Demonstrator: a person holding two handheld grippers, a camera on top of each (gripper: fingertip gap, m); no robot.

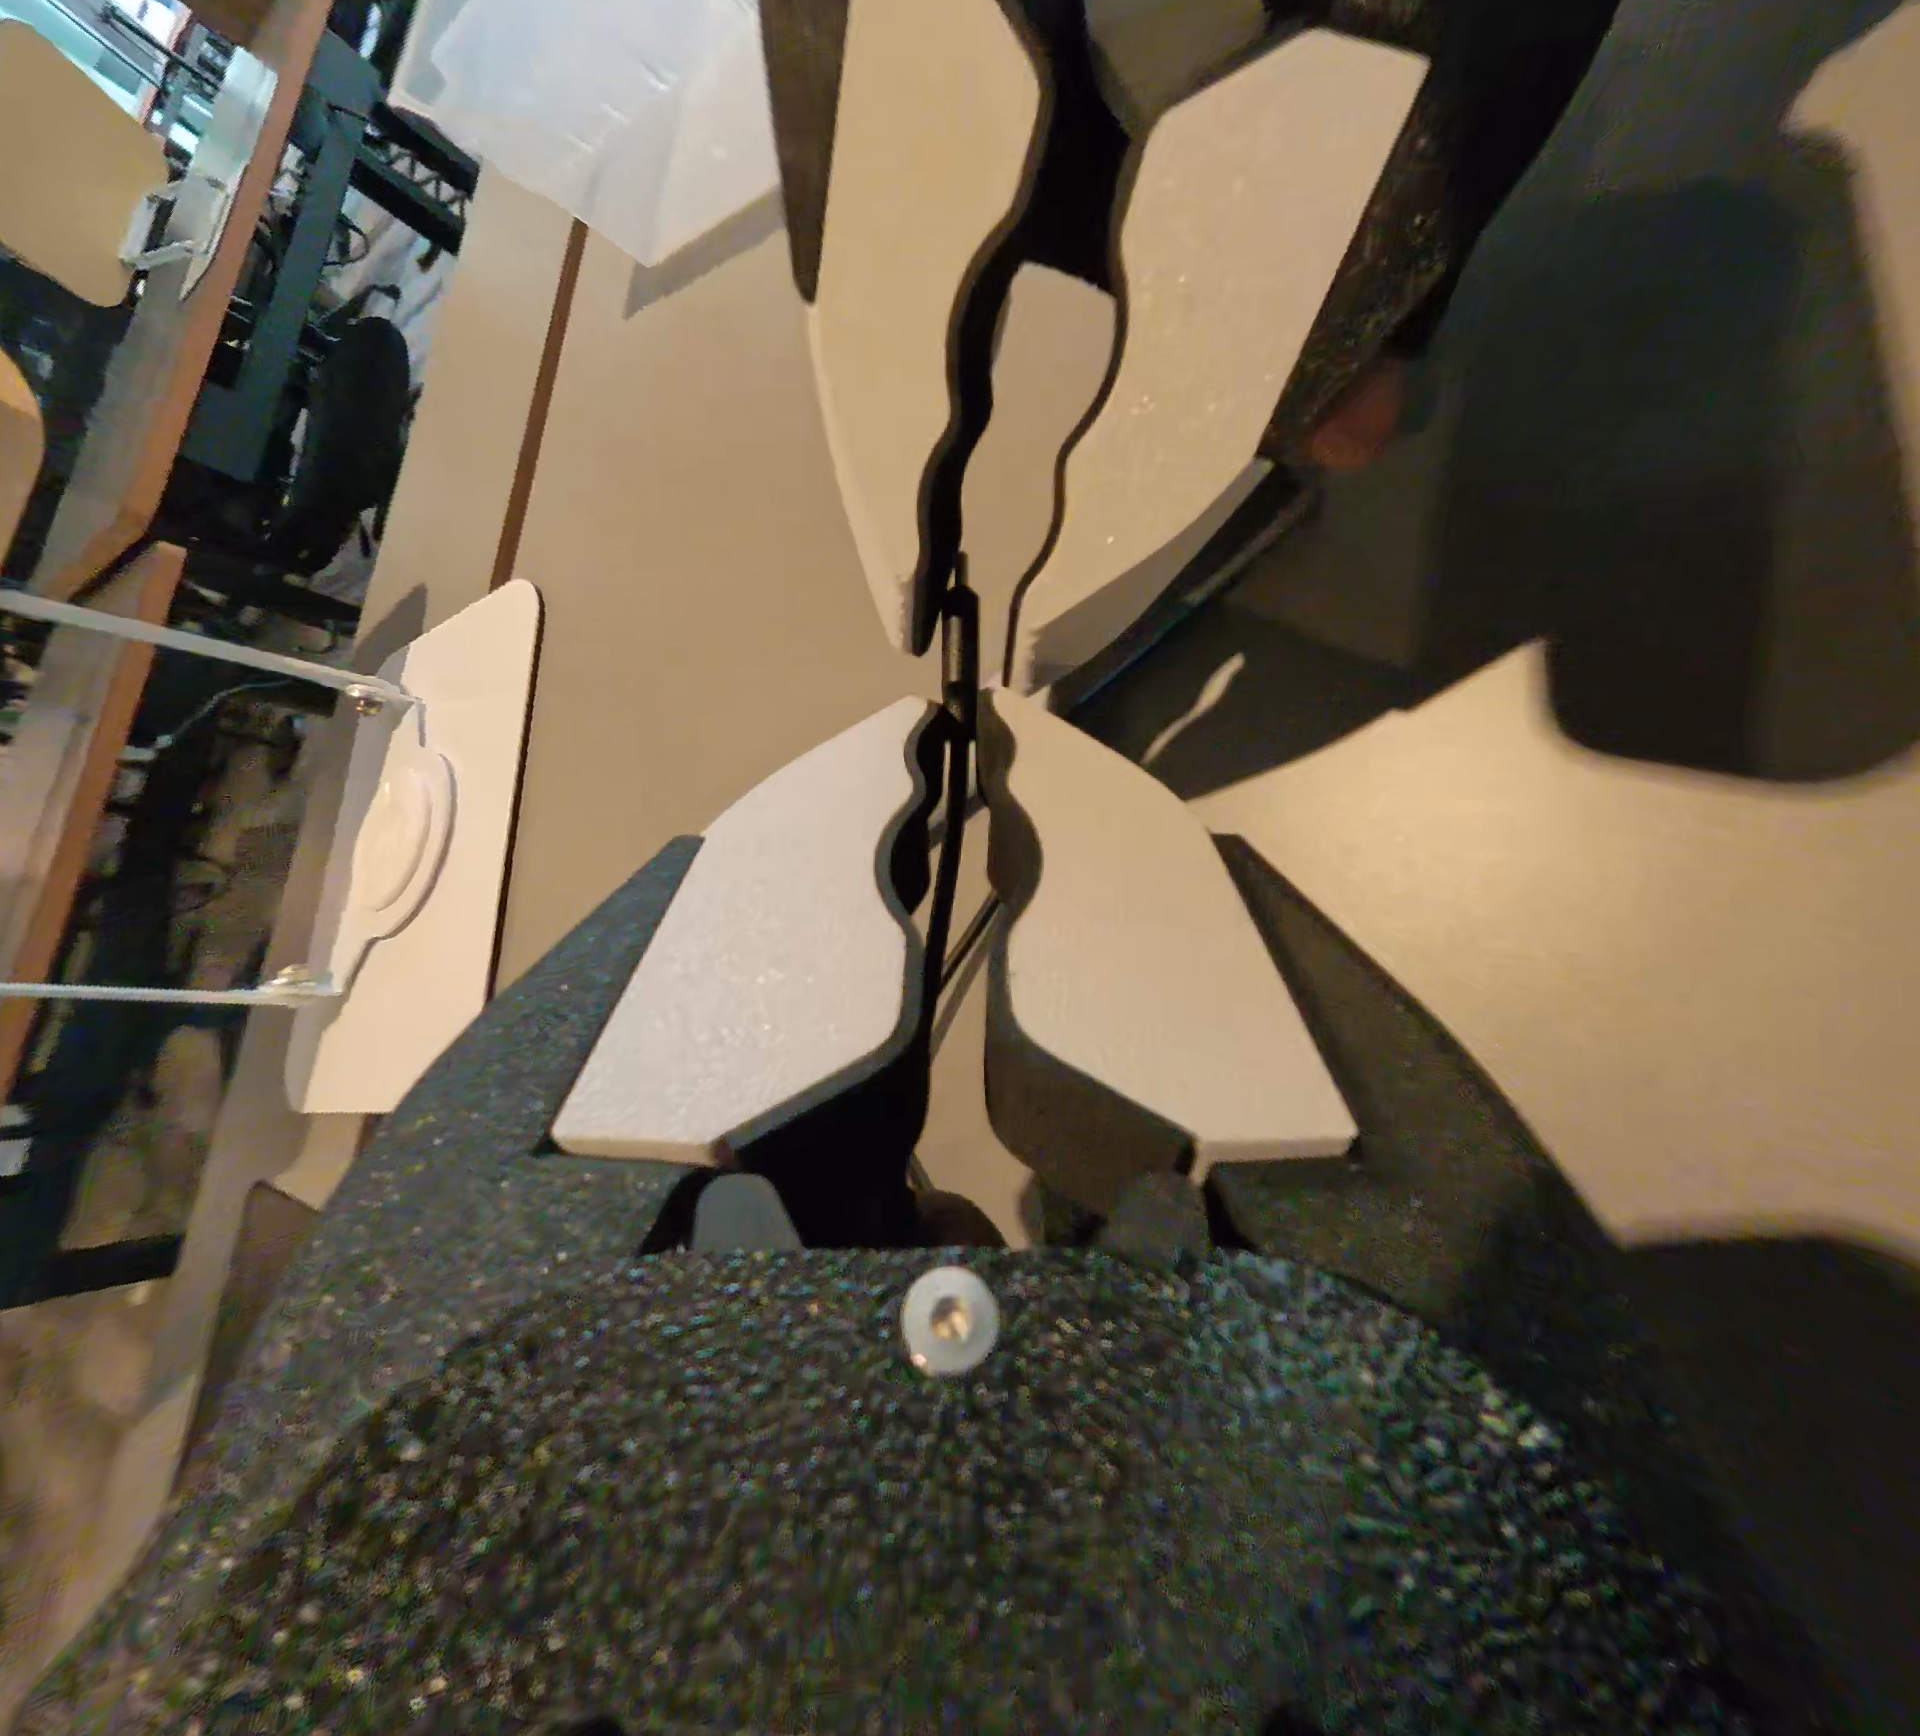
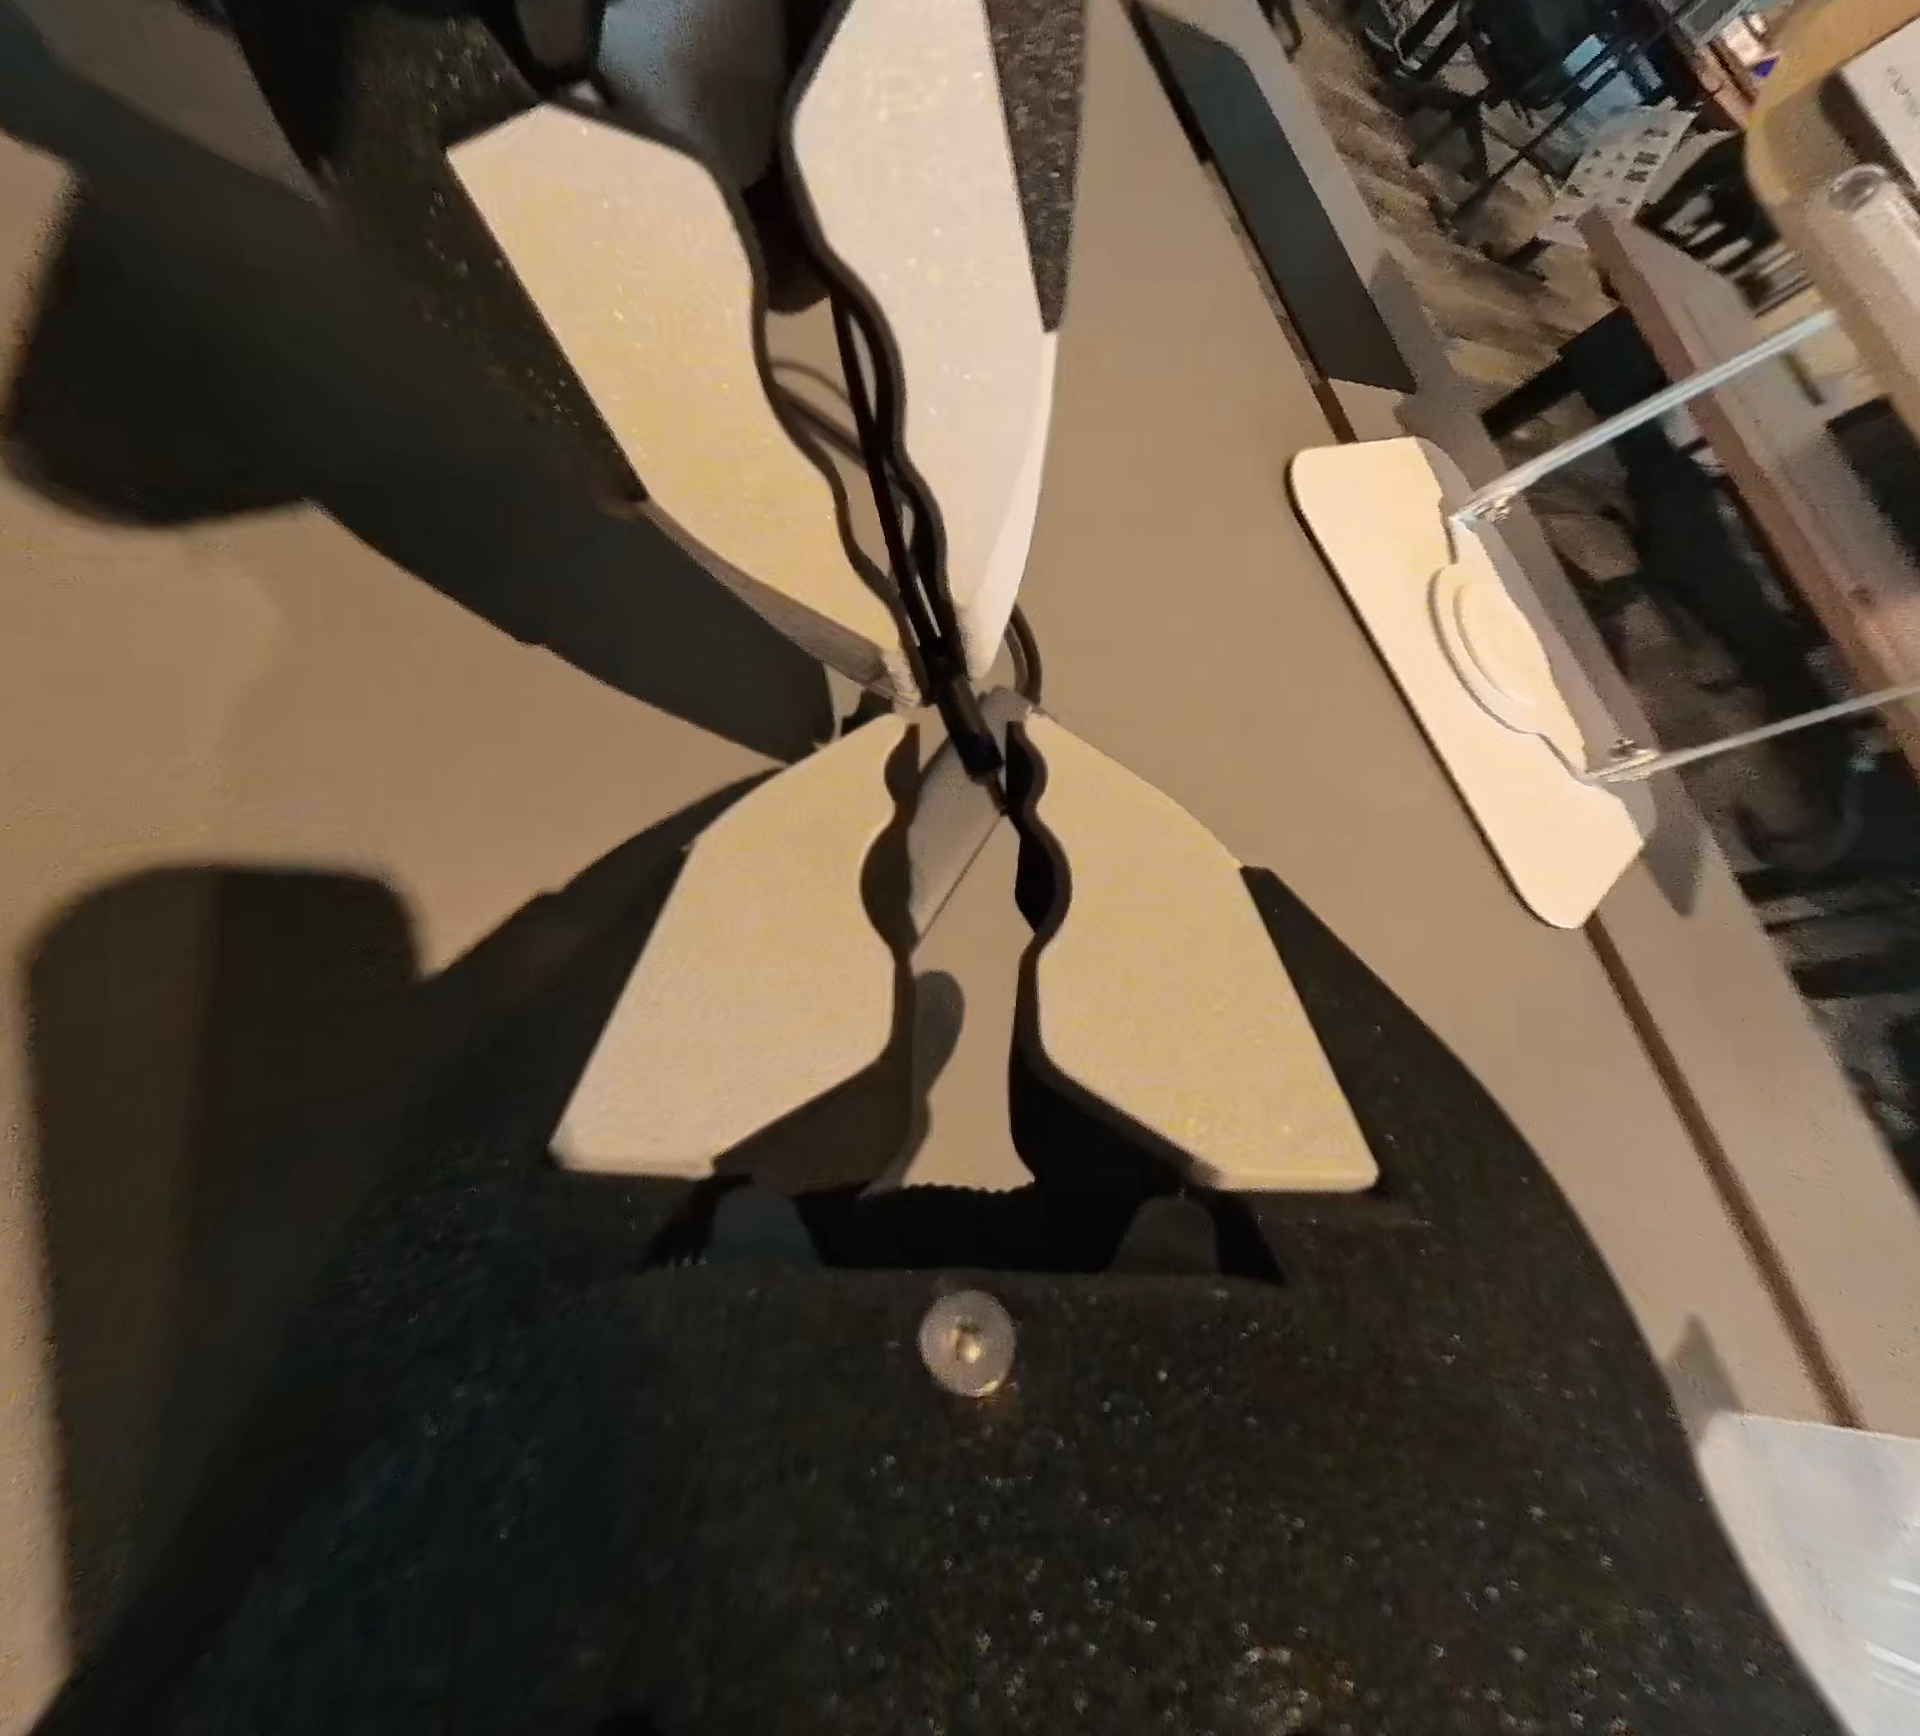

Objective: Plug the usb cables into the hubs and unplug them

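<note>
- The beige matte table top lies below both grippers, which are held over it tip to tip. A white rounded plate with a clear acrylic stand sits well off to the left gripper's outer side and has no part in this step.
- The left gripper, black with white wavy-edged pads, points straight at the right gripper, and their fingertips nearly touch. Each is held roughly level, in mirror image of the other.
- The right gripper is clenched on the slim grey flat-sided usb hub, which sits between its pads just behind the tips.
- The left gripper is clamped on the thin black usb cable, which runs back between its fingers toward its body.
- The small black cable plug sticks out just past the left fingertips, at the mouth of the right gripper.
- Judged step: the plug is meeting the hub port. Whether it is seated cannot be told.
- The next move calls for a straight push or pull along the shared axis, with both grips firm and no twist.
</note>
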